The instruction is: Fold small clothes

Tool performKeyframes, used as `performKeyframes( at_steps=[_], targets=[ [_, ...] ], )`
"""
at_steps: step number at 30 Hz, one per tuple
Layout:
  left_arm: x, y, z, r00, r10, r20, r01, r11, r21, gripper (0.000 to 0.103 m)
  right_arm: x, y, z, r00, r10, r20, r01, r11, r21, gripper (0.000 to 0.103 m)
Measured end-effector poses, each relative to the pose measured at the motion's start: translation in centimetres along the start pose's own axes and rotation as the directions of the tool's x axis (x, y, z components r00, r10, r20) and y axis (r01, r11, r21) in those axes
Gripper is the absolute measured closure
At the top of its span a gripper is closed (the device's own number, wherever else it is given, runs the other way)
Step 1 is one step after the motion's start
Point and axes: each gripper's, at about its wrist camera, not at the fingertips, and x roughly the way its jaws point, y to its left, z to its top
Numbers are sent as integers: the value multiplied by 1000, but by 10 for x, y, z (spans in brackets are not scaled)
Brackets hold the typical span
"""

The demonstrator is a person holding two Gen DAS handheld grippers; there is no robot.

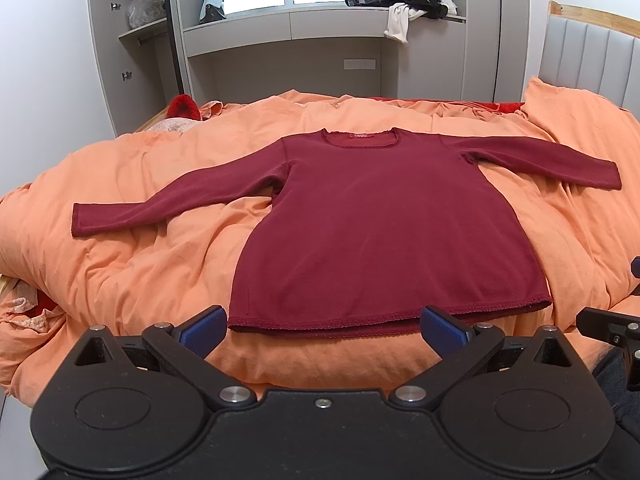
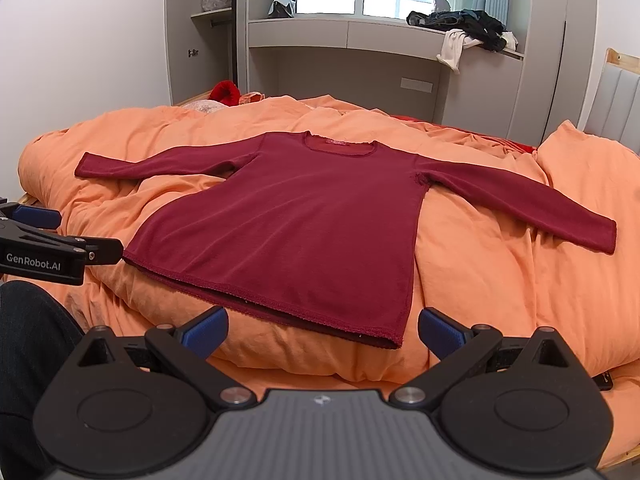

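Observation:
A dark red long-sleeved top [image 1: 376, 216] [image 2: 304, 220] lies flat on the orange duvet [image 1: 132, 264] [image 2: 480, 264], neckline away from me and both sleeves spread out to the sides. My left gripper [image 1: 325, 330] hovers open just short of the hem, its blue pads to either side of the hem's middle, holding nothing. Over in the right wrist view, my right gripper [image 2: 323, 330] is open too and empty, near the hem's right corner. The left gripper [image 2: 36, 220] also shows at that view's left edge.
The bed has a padded headboard [image 1: 592, 56] on the right and a red knitted item [image 1: 184, 108] at the far left corner. Behind stands a grey wardrobe with a window ledge carrying a heap of dark clothes [image 1: 404, 0]. A person's dark trouser leg [image 2: 28, 344] is at the lower left.

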Motion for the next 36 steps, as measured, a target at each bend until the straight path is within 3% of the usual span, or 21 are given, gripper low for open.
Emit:
performKeyframes(
  at_steps=[36],
  targets=[
    [-2, 0, 1, 1000, -4, 4, 4, 1000, 1, 0, 1, 0, 0, 1000, 4, 0, -4, 1000, -4, 0]
  ],
)
